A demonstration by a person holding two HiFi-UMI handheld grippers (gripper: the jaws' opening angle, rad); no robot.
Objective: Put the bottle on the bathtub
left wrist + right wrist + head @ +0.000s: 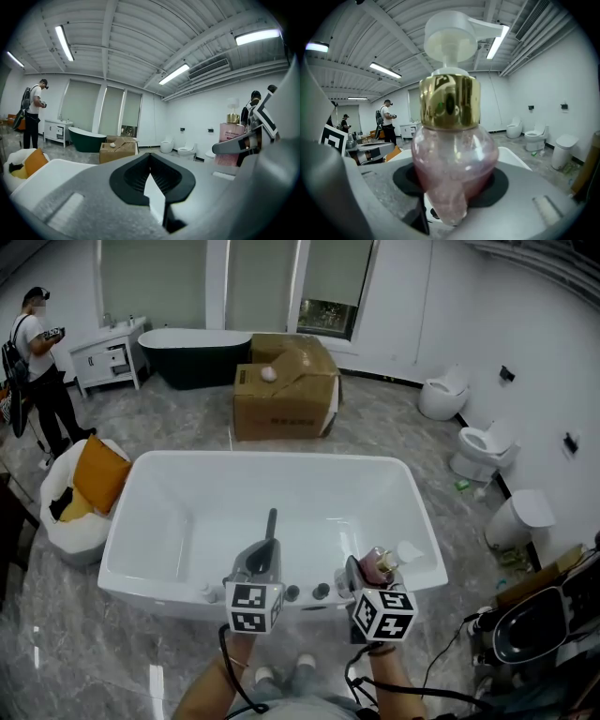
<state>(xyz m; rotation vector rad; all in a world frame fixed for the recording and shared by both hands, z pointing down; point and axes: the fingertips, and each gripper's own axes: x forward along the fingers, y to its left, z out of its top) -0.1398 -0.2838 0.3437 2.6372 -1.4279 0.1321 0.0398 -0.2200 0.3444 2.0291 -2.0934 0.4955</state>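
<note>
Head view, looking down. Grey marbled floor (pixel 169 427) runs wall to wall.

- White bathtub (pixel 272 458): biggest thing here, rectangular, directly below the person's arms. Its near rim carries dark round fittings (pixel 321 591).
- Dark bathtub (pixel 195 357): against the far wall, beside a white vanity (pixel 108 357).
- Cardboard box (pixel 281 399): on the floor just beyond the white bathtub's far edge, flaps open, with a small pale ball on top.
- Person (pixel 42 371): standing at far left, white top, backpack.
- White beanbag (pixel 80 512): off the white bathtub's left edge, with an orange cushion (pixel 98 472) on it.
- Two toilets (pixel 443 393) (pixel 483 448): along the right wall.
- Left claw (pixel 272 518): over the near rim, about mid-length, pointing across the tub. Left gripper view shows its tips drawn together with nothing between them.
- Right claw (pixel 361 573): over the near rim, toward the near right corner. It is clamped on the bottle.
- Bottle (pixel 378 566): upright in the right claw's grip, above the near rim and not resting on it. Right gripper view shows a clear pink round body between the black pads, a gold collar and a white pump head.
</note>
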